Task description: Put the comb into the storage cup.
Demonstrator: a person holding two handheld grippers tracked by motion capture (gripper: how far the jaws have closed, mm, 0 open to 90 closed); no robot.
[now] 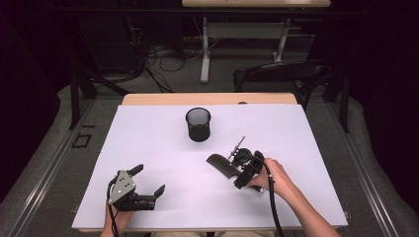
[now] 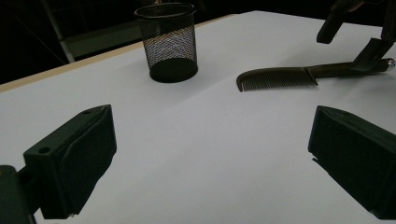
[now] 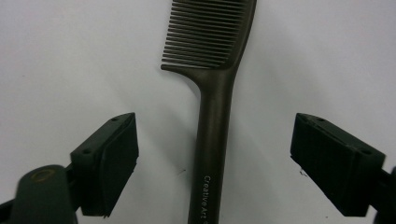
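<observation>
Black hand-held gripper [image 1: 149, 182] with grey three-cornered plate, trailing black cable

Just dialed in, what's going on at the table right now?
A person holds a claw in each hand. The right claw sits over the handle of a dark comb lying flat on the white table; its jaws straddle the handle, not yet touching. The left claw rests open, apart. A black mesh cup stands upright farther back.
</observation>
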